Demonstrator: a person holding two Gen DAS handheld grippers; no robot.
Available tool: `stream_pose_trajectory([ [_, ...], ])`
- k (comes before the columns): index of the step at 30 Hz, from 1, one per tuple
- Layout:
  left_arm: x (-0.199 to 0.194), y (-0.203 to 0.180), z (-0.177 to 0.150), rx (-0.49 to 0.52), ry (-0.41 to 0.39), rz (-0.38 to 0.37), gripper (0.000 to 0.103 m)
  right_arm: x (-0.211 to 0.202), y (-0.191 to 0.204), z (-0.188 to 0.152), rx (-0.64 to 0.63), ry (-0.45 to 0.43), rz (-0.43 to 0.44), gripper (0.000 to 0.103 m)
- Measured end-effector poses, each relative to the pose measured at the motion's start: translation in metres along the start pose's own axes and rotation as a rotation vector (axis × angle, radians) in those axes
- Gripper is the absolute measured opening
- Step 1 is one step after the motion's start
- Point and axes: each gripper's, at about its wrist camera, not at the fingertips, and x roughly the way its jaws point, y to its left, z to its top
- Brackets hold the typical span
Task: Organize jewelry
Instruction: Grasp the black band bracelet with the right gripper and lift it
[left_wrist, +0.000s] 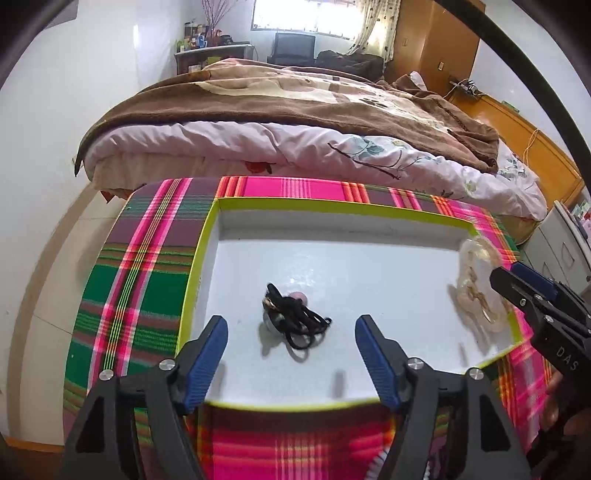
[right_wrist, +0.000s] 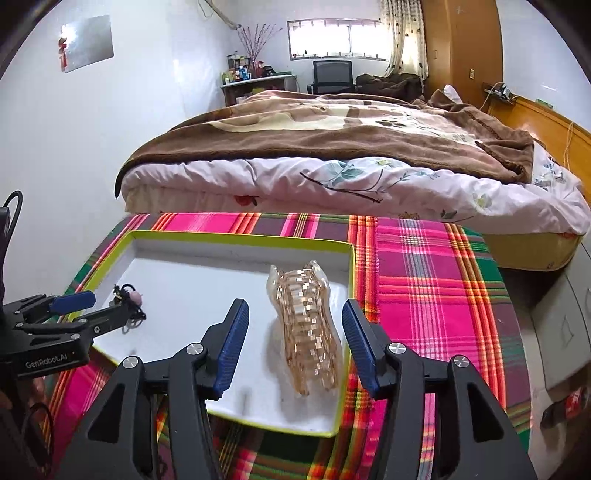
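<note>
Inside the white tray (left_wrist: 388, 280) two items are seen: a black hair tie bundle (left_wrist: 295, 317) near its left wall, and a clear amber hair claw (right_wrist: 306, 332) against its right wall. Above the tray's near edge, the left gripper (left_wrist: 290, 343) and right gripper (right_wrist: 295, 336) are held spread, nothing pinched, each item lying loose between the blue pads (right_wrist: 231, 345)
</note>
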Motion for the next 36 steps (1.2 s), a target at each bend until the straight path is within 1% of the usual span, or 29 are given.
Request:
stream_pose_trajectory([
  [8,-0.035,-0.004,-0.015,-0.004,-0.035,0.011,0.072,-0.029,0.002,-0.007,0.024,-0.032,0.016,0.054],
  [10,-0.045,-0.005,-0.021,-0.004,-0.047,0.015,0.076,-0.038,0.001,-0.011,0.035,-0.038,0.026,0.054],
  [17,-0.079,-0.001,-0.052,0.005,-0.081,0.011,0.079,-0.074,0.000,-0.040,0.038,-0.059,0.058,0.054],
  [20,-0.089,0.004,-0.069,-0.009,-0.083,-0.006,0.083,-0.086,-0.005,-0.061,0.052,-0.043,0.062,0.054],
  [26,-0.099,0.019,-0.101,-0.058,-0.071,-0.027,0.083,-0.093,-0.011,-0.099,0.075,0.017,0.048,0.054],
  [30,-0.102,0.027,-0.115,-0.067,-0.064,-0.037,0.083,-0.092,-0.012,-0.113,0.072,0.050,0.039,0.054],
  [36,-0.102,0.035,-0.133,-0.075,-0.044,-0.038,0.083,-0.087,-0.006,-0.127,0.025,0.091,0.014,0.054],
])
